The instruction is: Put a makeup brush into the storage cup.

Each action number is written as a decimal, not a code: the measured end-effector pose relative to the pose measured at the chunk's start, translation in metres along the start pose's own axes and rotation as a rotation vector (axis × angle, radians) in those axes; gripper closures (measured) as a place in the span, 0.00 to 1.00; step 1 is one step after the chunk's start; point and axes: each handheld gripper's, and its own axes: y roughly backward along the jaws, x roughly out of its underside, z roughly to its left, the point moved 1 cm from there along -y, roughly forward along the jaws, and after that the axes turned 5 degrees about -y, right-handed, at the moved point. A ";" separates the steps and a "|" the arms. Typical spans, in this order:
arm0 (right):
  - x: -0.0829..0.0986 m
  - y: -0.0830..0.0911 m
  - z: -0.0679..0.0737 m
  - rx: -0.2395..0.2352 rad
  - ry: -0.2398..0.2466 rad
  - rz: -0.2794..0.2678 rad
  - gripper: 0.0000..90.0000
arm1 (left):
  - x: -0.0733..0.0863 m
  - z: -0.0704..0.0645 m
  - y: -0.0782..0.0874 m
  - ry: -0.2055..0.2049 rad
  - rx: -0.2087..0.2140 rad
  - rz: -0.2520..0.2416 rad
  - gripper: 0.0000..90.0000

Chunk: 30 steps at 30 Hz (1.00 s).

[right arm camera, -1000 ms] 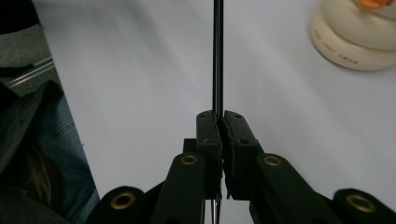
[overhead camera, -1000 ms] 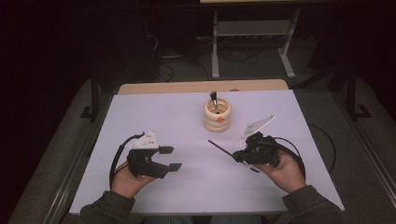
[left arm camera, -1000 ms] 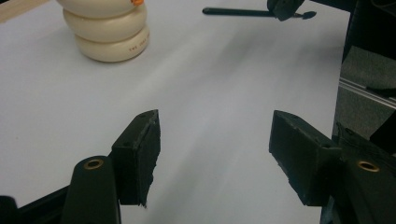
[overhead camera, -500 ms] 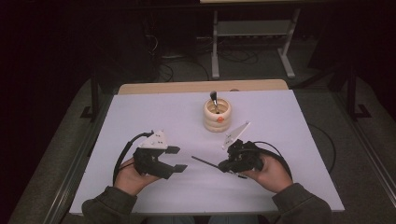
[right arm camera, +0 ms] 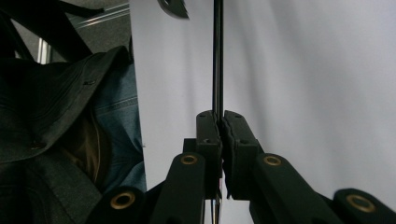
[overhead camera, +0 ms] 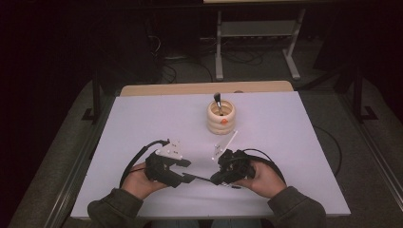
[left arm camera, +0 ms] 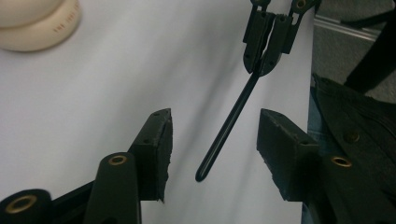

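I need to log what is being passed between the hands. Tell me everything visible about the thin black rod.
The thin black rod is slim, straight and glossy, perhaps plastic or metal, with a rounded free tip. The right tongs are shut on one end. Its free end hangs between the open jaws of the left tongs, touching neither, above the white table.

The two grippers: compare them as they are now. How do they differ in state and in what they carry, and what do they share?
The right gripper is shut on a thin black rod, while the left gripper stands open and holds nothing. The rod sticks out from the right gripper's jaws, and its free tip lies in the gap between the left gripper's jaws, touching neither. Both have two black jaws, each is held in a hand, and both hover low over the white table.
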 end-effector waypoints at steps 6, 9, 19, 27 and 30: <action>-0.002 -0.008 0.003 -0.025 0.015 0.021 0.94 | 0.000 -0.003 -0.012 -0.041 0.065 0.080 0.57; -0.003 -0.009 0.004 -0.035 0.028 0.022 0.94 | 0.001 -0.004 -0.015 -0.044 0.087 0.101 0.62; -0.005 -0.010 0.007 -0.058 0.048 0.036 0.94 | 0.000 -0.006 -0.023 -0.094 0.162 0.162 0.77; -0.006 -0.013 0.010 -0.082 0.072 0.047 0.94 | 0.001 -0.010 -0.023 -0.131 0.225 0.163 0.92; -0.006 -0.012 0.011 -0.089 0.084 0.036 0.94 | 0.001 -0.013 -0.023 -0.155 0.237 0.158 0.94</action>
